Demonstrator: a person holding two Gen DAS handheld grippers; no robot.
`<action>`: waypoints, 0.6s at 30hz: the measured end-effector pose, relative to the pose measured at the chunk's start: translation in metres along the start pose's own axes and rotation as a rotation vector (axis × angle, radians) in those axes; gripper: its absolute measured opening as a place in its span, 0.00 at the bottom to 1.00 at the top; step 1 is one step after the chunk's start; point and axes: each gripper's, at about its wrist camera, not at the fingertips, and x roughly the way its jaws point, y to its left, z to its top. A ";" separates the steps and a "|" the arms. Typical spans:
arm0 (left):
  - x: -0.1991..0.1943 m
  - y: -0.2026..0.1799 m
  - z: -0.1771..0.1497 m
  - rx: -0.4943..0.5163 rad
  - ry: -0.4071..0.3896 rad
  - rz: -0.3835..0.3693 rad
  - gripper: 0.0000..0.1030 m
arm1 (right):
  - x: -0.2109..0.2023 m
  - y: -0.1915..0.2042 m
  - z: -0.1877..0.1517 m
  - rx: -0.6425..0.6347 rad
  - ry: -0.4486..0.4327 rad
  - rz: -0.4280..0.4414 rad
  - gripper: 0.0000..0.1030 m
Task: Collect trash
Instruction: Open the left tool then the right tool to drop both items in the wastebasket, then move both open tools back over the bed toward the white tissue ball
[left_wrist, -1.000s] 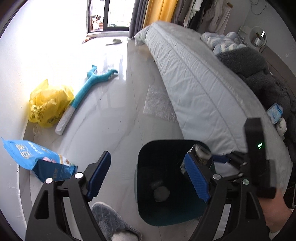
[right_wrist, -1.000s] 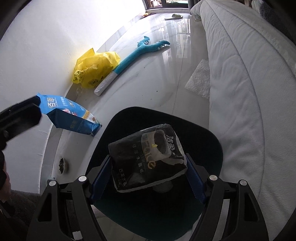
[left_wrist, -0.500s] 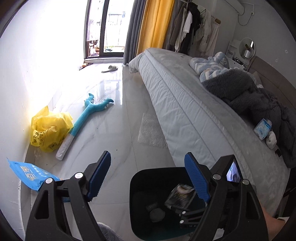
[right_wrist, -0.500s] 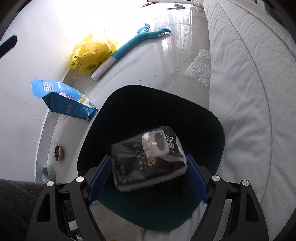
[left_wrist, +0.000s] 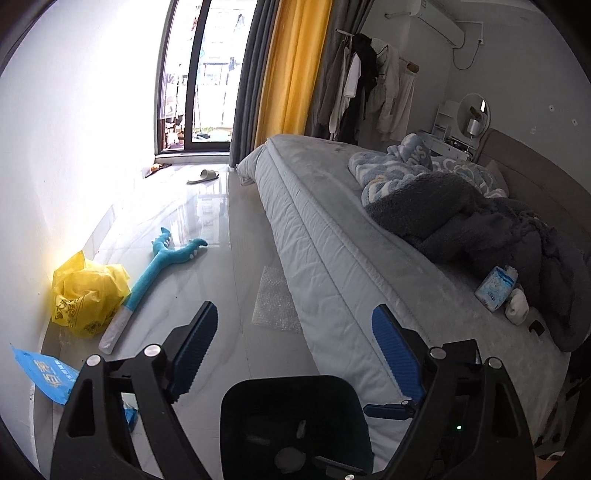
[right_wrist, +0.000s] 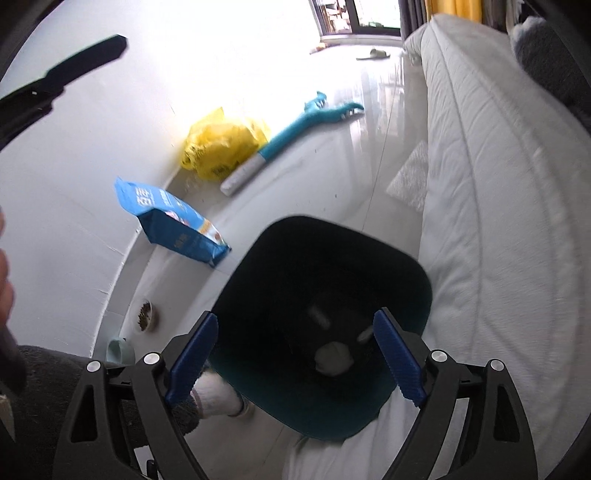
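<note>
A dark teal trash bin (right_wrist: 402, 413) stands on the floor beside the bed, with crumpled scraps lying dark and blurred at its bottom. My right gripper (right_wrist: 295, 354) is open and empty just above the bin's mouth. My left gripper (left_wrist: 295, 350) is open and empty, raised above the bin's rim (left_wrist: 288, 384) and facing down the room. A blue snack bag (right_wrist: 170, 221) lies by the wall; it also shows in the left wrist view (left_wrist: 44, 373). A yellow plastic bag (left_wrist: 85, 291) and a sheet of bubble wrap (left_wrist: 277, 302) lie on the floor.
The bed (left_wrist: 351, 258) runs along the right, with blankets (left_wrist: 480, 214) and a tissue pack (left_wrist: 496, 288) on it. A teal dinosaur toy (left_wrist: 155, 273) lies on the floor. Small pet bowls (right_wrist: 146, 314) sit by the wall. A slipper (left_wrist: 203, 175) lies near the window.
My right gripper has opened and the black packet has dropped into the bin. My left gripper has lifted and tilted up toward the room.
</note>
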 end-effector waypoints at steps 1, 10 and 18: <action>-0.001 -0.005 0.001 0.003 -0.007 -0.004 0.86 | -0.007 -0.001 0.000 -0.004 -0.017 -0.003 0.85; -0.005 -0.054 0.014 0.042 -0.074 -0.072 0.90 | -0.076 -0.031 -0.012 -0.022 -0.200 -0.071 0.85; 0.010 -0.097 0.014 0.048 -0.066 -0.124 0.90 | -0.120 -0.085 -0.030 0.054 -0.277 -0.169 0.85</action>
